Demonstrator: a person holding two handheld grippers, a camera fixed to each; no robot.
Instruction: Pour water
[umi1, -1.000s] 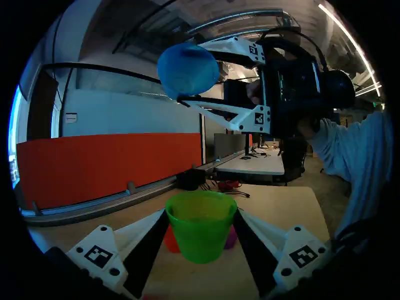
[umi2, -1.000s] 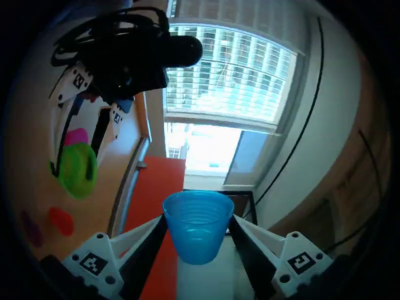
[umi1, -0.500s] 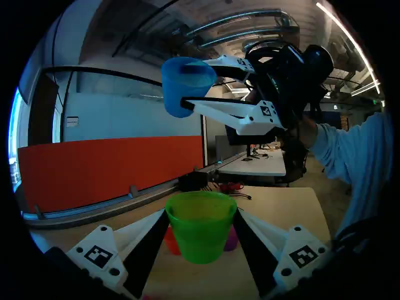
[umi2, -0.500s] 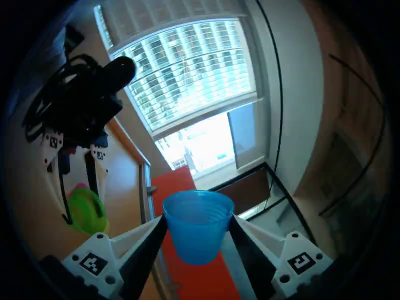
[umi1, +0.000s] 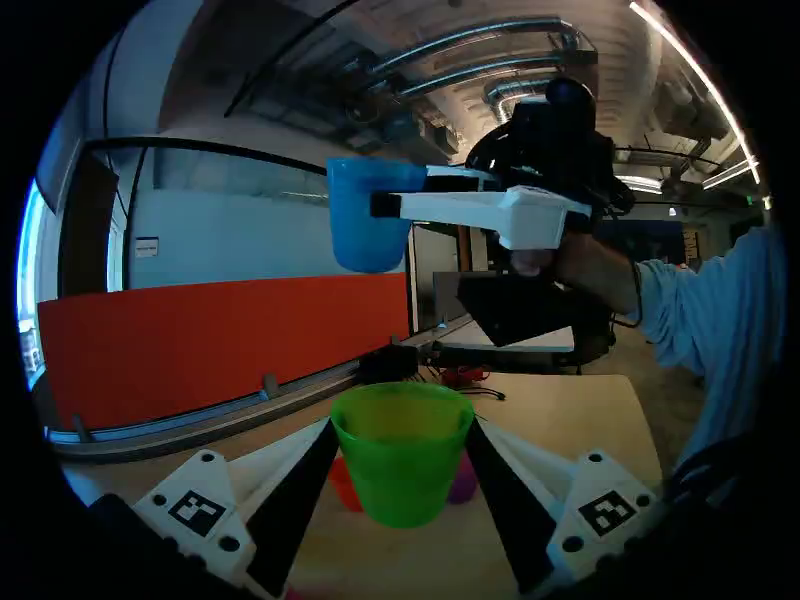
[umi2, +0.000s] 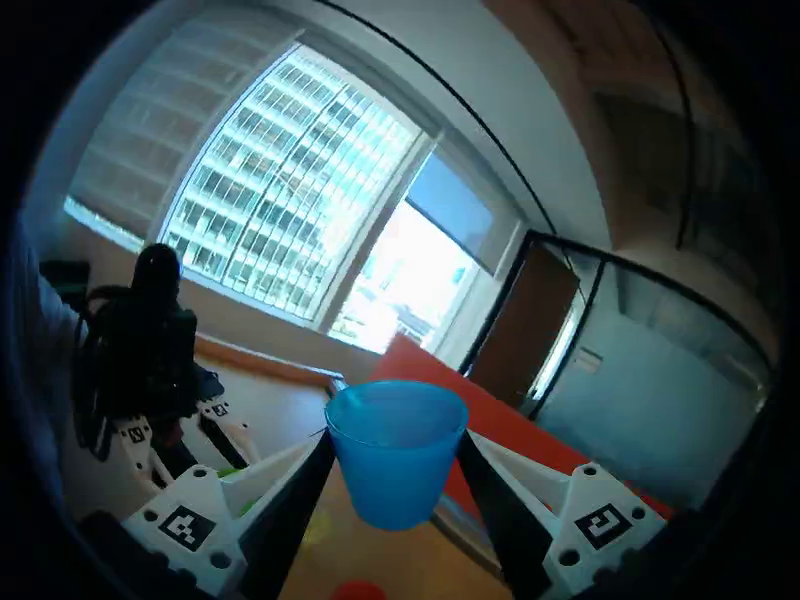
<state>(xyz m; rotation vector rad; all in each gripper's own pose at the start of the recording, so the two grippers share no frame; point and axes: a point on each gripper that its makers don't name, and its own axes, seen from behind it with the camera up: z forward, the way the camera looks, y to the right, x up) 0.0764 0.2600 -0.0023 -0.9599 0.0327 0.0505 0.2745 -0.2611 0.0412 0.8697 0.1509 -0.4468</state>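
Translucent plastic green cup (umi1: 402, 455), translucent plastic blue cup (umi2: 396, 465), smooth wooden table (umi1: 565, 400)

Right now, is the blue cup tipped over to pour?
No, the blue cup stands upright, its mouth facing up.

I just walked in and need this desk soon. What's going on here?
A person holds a gripper in each hand. The left gripper clamps a green cup down near the wooden table. The right gripper holds a blue cup upright, raised well above the green one. No pouring is visible at this moment.

clear air separates the blue cup (umi1: 365, 230) from the green cup (umi1: 402, 465).
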